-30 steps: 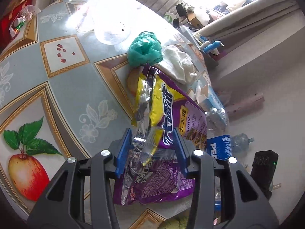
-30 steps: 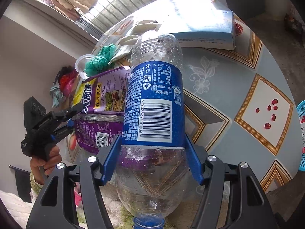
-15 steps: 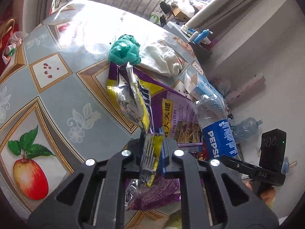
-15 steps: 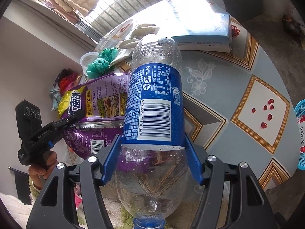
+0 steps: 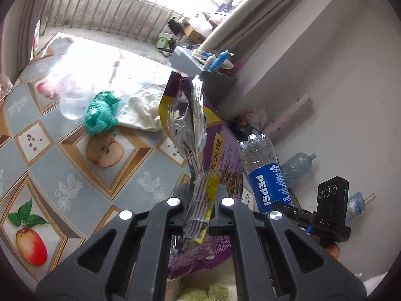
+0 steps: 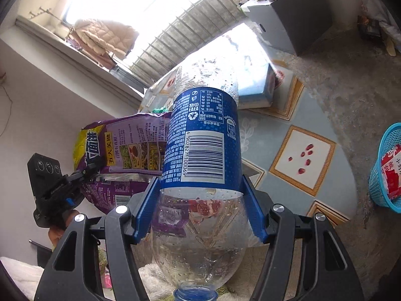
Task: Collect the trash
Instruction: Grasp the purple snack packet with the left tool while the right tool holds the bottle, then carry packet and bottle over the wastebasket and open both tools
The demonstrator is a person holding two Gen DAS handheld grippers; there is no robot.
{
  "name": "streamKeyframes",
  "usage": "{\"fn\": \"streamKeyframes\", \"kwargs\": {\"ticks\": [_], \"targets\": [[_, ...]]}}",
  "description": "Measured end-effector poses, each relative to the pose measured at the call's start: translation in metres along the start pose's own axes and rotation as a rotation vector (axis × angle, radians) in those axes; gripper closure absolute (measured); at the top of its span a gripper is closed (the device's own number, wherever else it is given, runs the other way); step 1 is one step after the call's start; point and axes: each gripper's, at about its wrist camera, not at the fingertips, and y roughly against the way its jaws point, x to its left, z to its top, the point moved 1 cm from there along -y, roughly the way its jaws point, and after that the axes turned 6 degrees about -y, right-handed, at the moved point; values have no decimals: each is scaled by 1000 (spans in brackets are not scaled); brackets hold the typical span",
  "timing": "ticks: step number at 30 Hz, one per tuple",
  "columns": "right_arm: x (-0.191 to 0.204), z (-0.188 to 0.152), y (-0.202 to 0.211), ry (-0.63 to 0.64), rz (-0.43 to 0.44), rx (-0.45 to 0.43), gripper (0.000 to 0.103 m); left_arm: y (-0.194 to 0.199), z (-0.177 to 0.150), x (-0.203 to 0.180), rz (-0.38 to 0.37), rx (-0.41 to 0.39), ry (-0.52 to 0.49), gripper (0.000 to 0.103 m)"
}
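My left gripper (image 5: 200,198) is shut on the crimped edge of a purple and yellow snack bag (image 5: 220,138). Its jaws are still closing tight, and the bag hangs lifted above the table (image 5: 50,160). My right gripper (image 6: 200,205) is shut on a clear Pepsi bottle (image 6: 203,138) with a blue label, held cap end towards the camera. The blue pads (image 6: 144,213) press on it just below the label. The right wrist view shows the left gripper (image 6: 87,170) pinching the snack bag (image 6: 130,145) at the left. The left wrist view shows the Pepsi bottle (image 5: 265,180) at the right.
A crumpled green bag (image 5: 100,113), a white bag (image 5: 142,115) and a clear cup (image 5: 71,100) lie on the table. A blue and white box (image 6: 255,87) sits at its far side. A blue mesh basket (image 6: 386,145) with a red wrapper stands right; another bottle (image 5: 298,163) lies on the floor.
The left jaws closed on the snack bag's edge and lifted it off the table. The right gripper rose and moved with the bottle still held.
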Motion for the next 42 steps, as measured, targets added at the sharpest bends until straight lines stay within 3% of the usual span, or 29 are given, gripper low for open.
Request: {"fn": "streamKeyframes", "kwargs": {"ticks": [6,11,21,27,28,30,31,34,36,38,42], "targets": [[-50,3,63,-126,-48,-154,40,-51,19,-80,-95,58,-173,100],[-120,3,111,-307,-96,-259,40,-122,17,-152,-142,166,-302,100],[-256,-1,146,-604,-205,-336,40,-317,-44,-284,-162,487,-507,100],[-319,14,140,-690,-254,-334,40,-428,-86,-322,-160,629,-545,99],[-329,17,137,-706,-268,-330,40,-443,-92,-325,-151,634,-551,94],[-355,25,126,-742,-298,-314,39,-480,-102,-327,-116,658,-560,62],[-369,28,118,-745,-308,-302,39,-495,-109,-330,-74,671,-561,36],[-420,31,75,-799,-342,-207,30,-530,-121,-323,25,694,-571,32],[-450,23,55,-865,-432,-139,30,-540,-121,-320,78,723,-572,32],[-463,14,55,-903,-487,-166,30,-534,-112,-321,62,702,-555,32],[-463,2,64,-931,-469,-212,30,-509,-88,-331,31,629,-597,32]]}}
